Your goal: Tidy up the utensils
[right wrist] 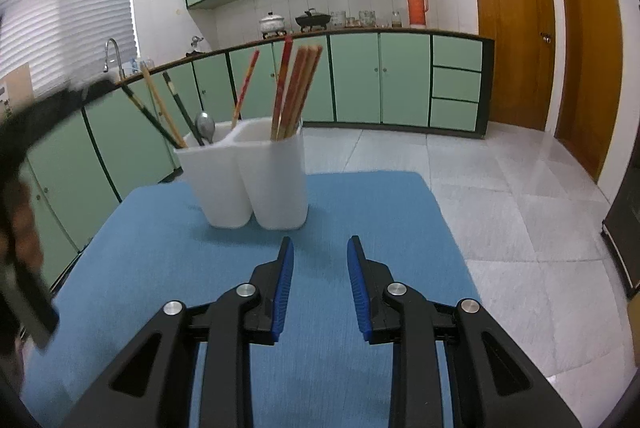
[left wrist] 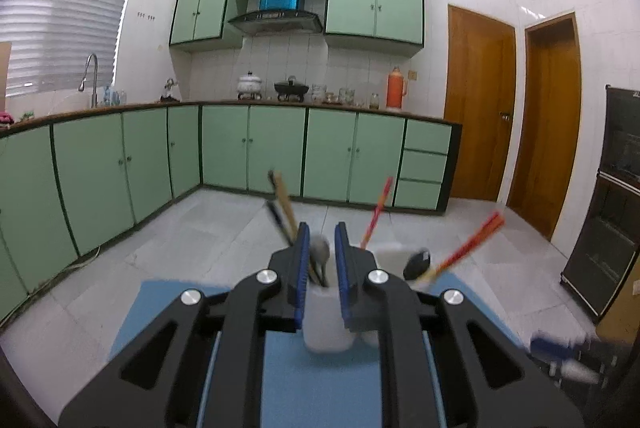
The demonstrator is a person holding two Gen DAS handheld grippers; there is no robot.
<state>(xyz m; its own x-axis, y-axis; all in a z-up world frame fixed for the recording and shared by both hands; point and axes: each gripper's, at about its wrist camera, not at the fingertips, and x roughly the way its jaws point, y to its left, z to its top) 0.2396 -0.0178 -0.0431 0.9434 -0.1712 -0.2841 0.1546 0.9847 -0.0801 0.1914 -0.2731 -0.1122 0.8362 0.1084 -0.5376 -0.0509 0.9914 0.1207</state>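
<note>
A white two-compartment holder (right wrist: pixel 244 179) stands at the far end of the blue surface (right wrist: pixel 360 228). Its left cup keeps dark chopsticks (right wrist: pixel 180 109) and a metal spoon (right wrist: pixel 206 127), its right cup the red chopsticks (right wrist: pixel 298 91), so the kinds look sorted. The left tool (left wrist: pixel 322 256) hangs just above the left cup, its pads slightly apart with nothing between them. The right tool (right wrist: pixel 320 288) waits nearer, apart and empty, probably clear of the holder.
</note>
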